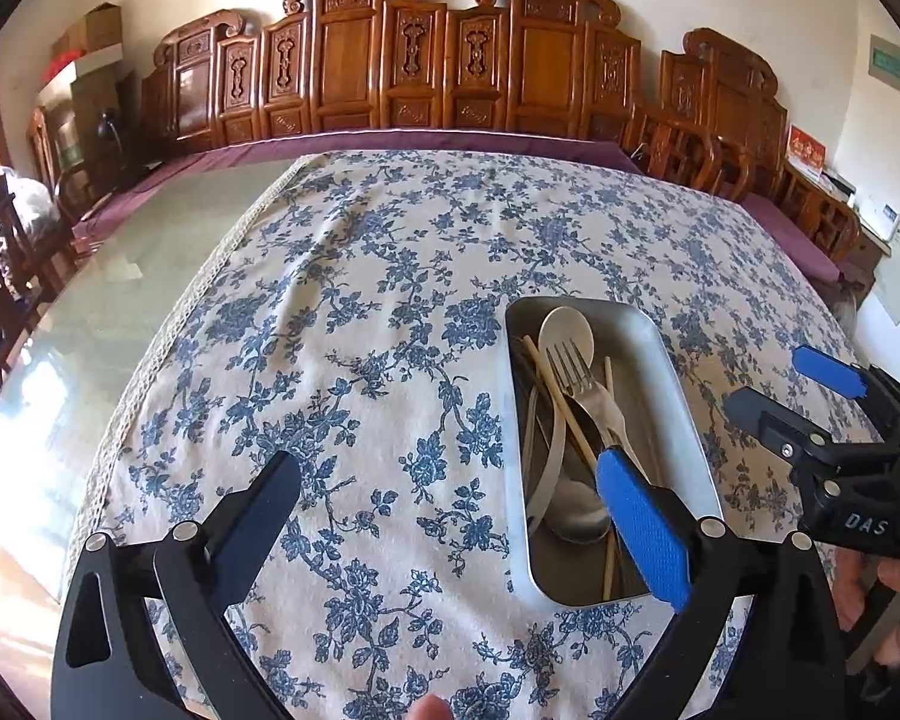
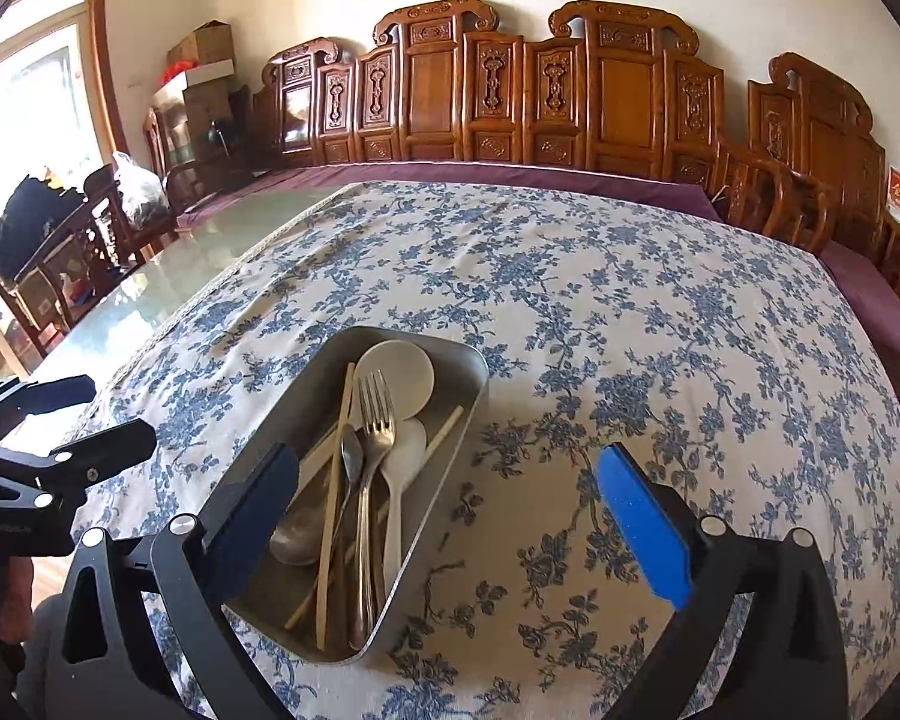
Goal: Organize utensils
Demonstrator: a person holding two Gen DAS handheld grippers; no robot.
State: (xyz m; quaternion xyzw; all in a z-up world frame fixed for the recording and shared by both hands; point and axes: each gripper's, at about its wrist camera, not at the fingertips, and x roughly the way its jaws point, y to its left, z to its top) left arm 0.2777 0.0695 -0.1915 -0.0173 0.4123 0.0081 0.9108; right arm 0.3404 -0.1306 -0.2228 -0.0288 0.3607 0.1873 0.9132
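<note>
I am holding the left gripper [image 1: 450, 498] spread wide and gripping nothing, hovering over the floral tablecloth [image 1: 390, 300], with its right finger overlapping the near left part of the metal tray [image 1: 684, 396]. The right gripper [image 2: 450, 498] is also gaping wide with nothing in it, its left finger showing over the tray's [image 2: 477, 372] left edge. The utensils are all lying in that tray: a fork [image 2: 377, 414], a white spoon [image 2: 402, 462], a larger pale spoon [image 2: 399, 375], a metal spoon [image 2: 306, 528] and wooden chopsticks [image 2: 336, 474], piled across each other. Carved wooden chairs [image 2: 624, 84] are lining the wall behind the table.
</note>
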